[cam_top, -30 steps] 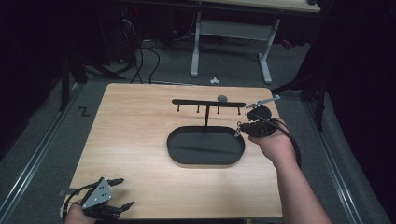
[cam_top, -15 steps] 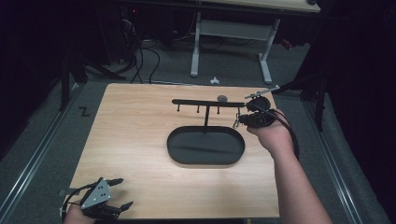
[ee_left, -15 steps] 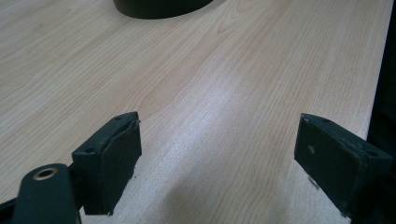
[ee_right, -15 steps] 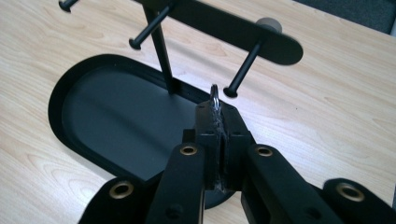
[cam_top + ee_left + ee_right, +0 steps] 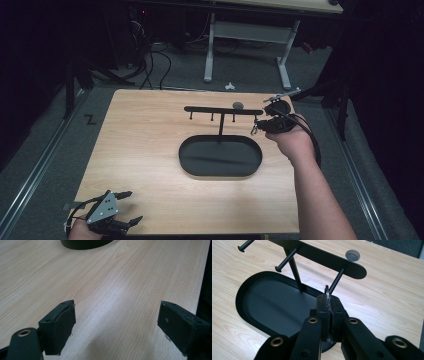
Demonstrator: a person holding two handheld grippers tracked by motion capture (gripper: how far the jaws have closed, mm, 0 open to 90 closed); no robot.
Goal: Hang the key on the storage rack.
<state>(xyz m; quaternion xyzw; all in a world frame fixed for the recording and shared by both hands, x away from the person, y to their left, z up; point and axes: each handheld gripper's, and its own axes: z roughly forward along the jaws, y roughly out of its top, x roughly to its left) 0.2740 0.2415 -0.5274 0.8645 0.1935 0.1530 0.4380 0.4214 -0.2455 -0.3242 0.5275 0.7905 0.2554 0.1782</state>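
Wooden table (image 5: 150, 150) is bearing a black stand (image 5: 222, 111) with pegs over a tray (image 5: 220, 172). A ring (image 5: 326, 291) is being pinched in the shut right gripper (image 5: 327, 300), brought up from the tray's edge toward the end peg (image 5: 336, 280) for hanging; the left gripper (image 5: 115, 317) is being held open.

One stand (image 5: 222, 131), three pegs (image 5: 212, 118), one ring (image 5: 326, 291)

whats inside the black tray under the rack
The tray looks bare: only the rack's post stands at its back edge. In the right gripper view, the right gripper, shut on a small metal ring, covers the tray's near right corner.
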